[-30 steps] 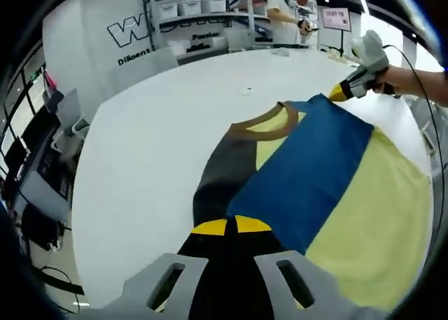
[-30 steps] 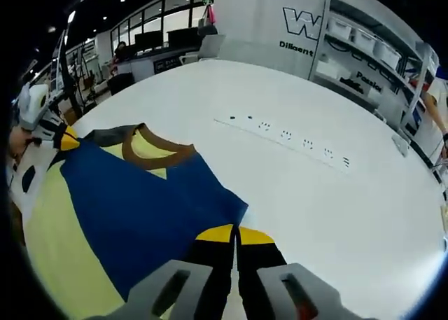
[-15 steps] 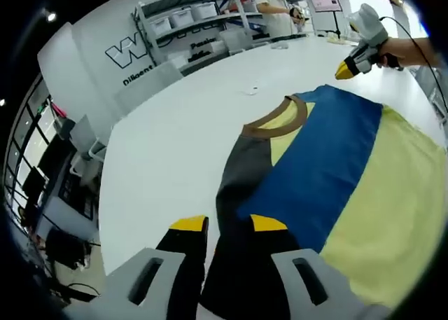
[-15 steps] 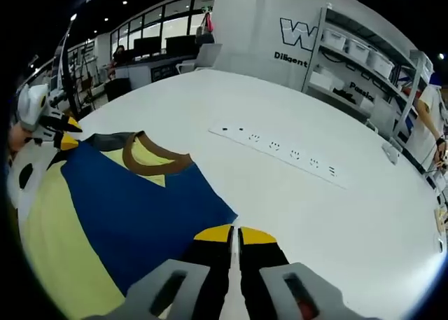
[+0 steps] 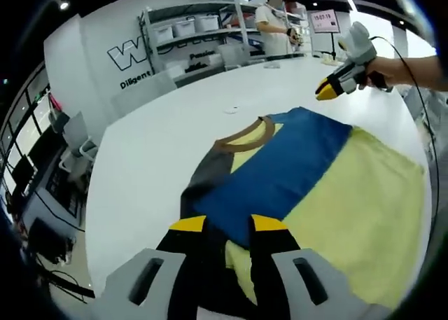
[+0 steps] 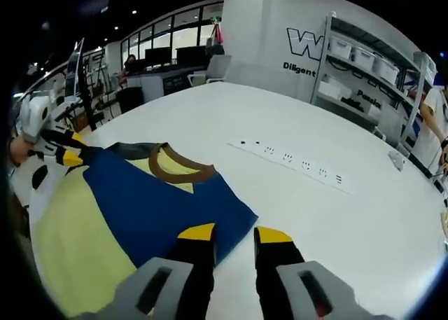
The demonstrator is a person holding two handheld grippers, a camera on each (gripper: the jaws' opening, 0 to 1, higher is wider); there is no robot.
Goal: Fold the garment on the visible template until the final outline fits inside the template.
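The garment (image 5: 308, 187) lies flat on the white table (image 5: 154, 159): a blue panel folded across a pale yellow body, a grey shoulder and a brown collar (image 5: 245, 134). My left gripper (image 5: 228, 225) is open, its yellow-tipped jaws spread over the garment's near edge with nothing held. In the right gripper view the garment (image 6: 133, 208) spreads to the left, and my right gripper (image 6: 236, 234) is open just off its blue corner. The right gripper (image 5: 330, 87) also shows in the left gripper view, past the far blue corner, held by a hand. The left gripper (image 6: 66, 154) sits by the grey shoulder.
A row of sockets (image 6: 294, 163) is set into the table beyond the garment. Shelves with bins (image 5: 203, 26) and a standing person (image 5: 274, 26) are behind the table. Chairs (image 5: 73, 141) and desks stand past the table's left edge.
Both grippers have opened and let go of the cloth, the left first and then the right. The blue panel now rests flat on the garment. Both views have shifted with the hands.
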